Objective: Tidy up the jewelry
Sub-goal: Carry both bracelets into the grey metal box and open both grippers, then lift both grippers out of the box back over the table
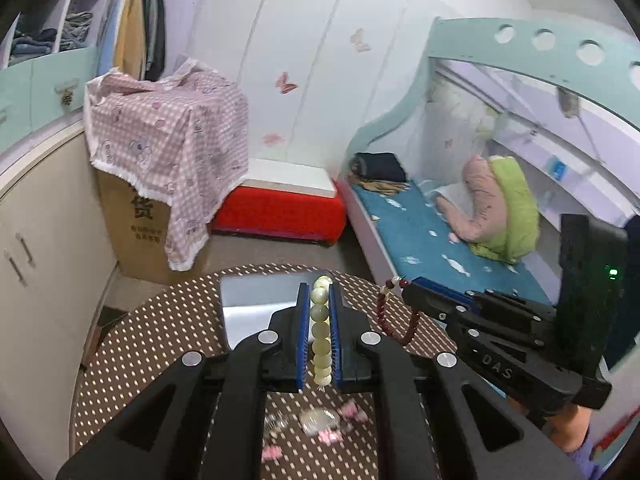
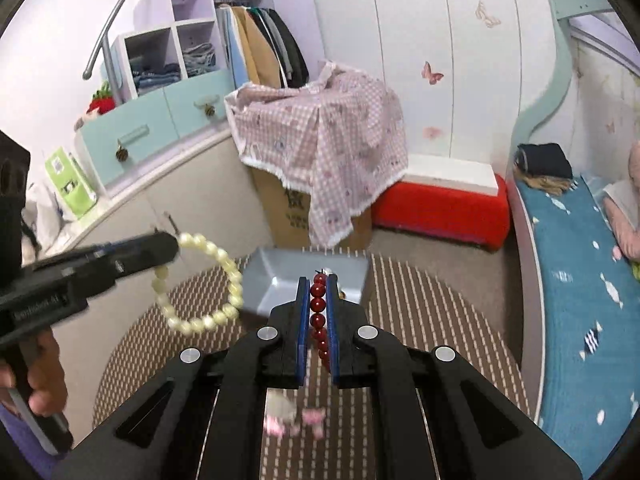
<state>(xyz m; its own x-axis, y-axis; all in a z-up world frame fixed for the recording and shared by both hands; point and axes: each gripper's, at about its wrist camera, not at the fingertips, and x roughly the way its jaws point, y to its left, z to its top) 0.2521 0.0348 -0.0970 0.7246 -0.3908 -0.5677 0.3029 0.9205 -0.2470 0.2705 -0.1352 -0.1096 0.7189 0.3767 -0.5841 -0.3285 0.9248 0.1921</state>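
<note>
The left tongs point(image 1: 320, 300) are clenched on a bracelet of smooth, round, cream beads point(image 1: 321, 334). The beads sit in a straight row between the blue pads, running along the fingers and pointing away from the camera. In the right wrist view the rest of this bracelet hangs as a loop beside the tongs.

The right tongs point(image 2: 319, 300) are clenched on a bracelet of shiny, round, dark red beads point(image 2: 319, 316). This row also runs along the fingers.

Both bracelets are up in the air above the round desk point(image 1: 160, 320). The desk has a brown top covered in little pale dots. A grey tray point(image 2: 272, 276) with a smooth bottom sits on it. Small blurry pink things point(image 2: 312, 418) lie on the desk below the tongs.
</note>
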